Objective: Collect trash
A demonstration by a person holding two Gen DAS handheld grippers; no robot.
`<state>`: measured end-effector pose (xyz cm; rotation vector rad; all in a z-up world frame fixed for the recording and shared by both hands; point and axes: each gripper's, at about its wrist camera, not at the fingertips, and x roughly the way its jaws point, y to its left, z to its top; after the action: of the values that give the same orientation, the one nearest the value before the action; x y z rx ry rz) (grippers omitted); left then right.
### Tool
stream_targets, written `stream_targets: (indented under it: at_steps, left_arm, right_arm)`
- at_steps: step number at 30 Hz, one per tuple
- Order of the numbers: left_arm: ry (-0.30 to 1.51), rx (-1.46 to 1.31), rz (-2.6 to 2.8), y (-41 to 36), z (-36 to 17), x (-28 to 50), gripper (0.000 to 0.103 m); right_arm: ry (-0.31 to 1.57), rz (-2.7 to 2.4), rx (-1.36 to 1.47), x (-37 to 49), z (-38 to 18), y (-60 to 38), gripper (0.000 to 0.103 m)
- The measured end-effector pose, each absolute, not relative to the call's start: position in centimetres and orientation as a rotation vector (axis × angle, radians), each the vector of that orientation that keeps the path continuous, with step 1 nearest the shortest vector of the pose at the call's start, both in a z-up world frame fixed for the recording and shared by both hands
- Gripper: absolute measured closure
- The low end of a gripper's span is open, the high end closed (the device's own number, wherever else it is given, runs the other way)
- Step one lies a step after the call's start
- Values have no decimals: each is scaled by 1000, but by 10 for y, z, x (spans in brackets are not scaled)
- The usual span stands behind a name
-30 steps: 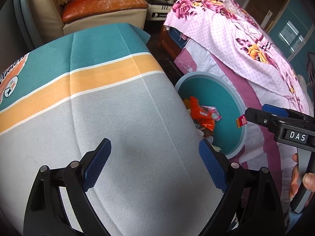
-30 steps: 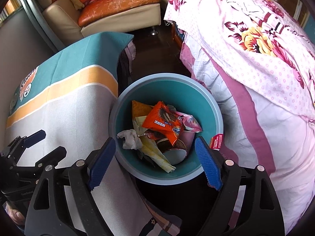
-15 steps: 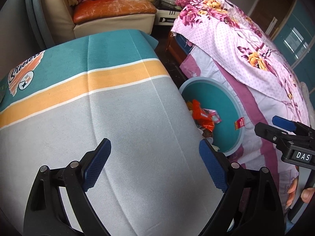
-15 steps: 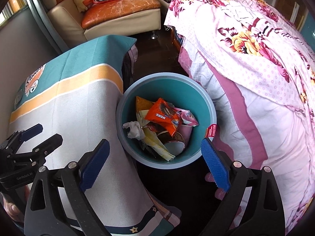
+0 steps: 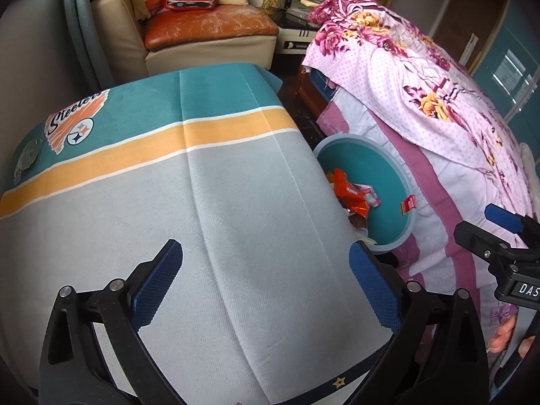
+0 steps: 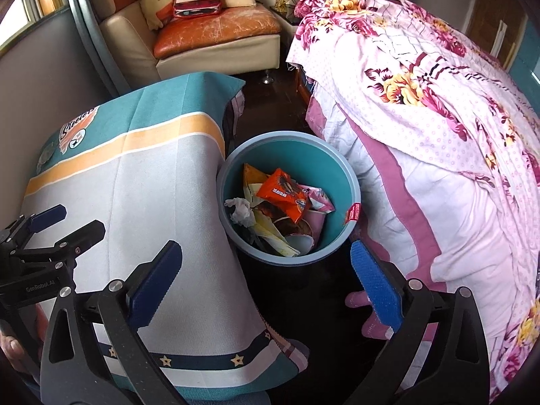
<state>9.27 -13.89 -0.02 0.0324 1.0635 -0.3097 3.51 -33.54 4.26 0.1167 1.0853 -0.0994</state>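
Apparently the job is close to done, judging by how things lie:
Trash: wrappers point(image 6: 283, 194), a crumpled tissue point(image 6: 241, 211) and paper scraps sit piled inside the teal bin point(image 6: 351, 182), which stands on the floor between the worktop and the bed point(image 6: 455, 155).
Worktop: its cloth point(image 5: 189, 209), grey with an orange band and a teal end, shows no litter in either view; only a faint patch lies at its far left edge, too small to identify.
Left tongs point(image 5: 266, 287): jaws opening, nothing between them, hanging above the grey cloth.
Right tongs point(image 6: 266, 283): jaws opening, nothing between them, over the worktop's corner and the dark floor just in front of the bin.
Left to do: little that shows; parts of the floor are hidden.
Edges: the cloth's edge touches the bin rim; the bed's quilt presses against the rim's other side.
Open room: a narrow dark floor strip runs past the bin toward the sofa point(image 6: 216, 33); above the worktop the space is free.
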Motion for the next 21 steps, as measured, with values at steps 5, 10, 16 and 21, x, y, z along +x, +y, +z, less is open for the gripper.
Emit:
stream_targets:
  at_steps: [5, 10, 16, 21]
  left_arm:
    - [1056, 31, -300, -135, 3, 76, 4]
    - [1064, 19, -296, -133, 0, 62, 4]
    - [1066, 36, -294, -136, -6, 48, 4]
    - [1067, 42, -299, -137, -9, 42, 4]
  right_arm:
    - [1076, -92, 101, 16, 44, -330, 7]
    - [1060, -92, 88, -2, 46, -328, 7]
    - [1036, -98, 86, -19, 45, -329, 7]
    - [1022, -112, 88, -25, 43, -328, 7]
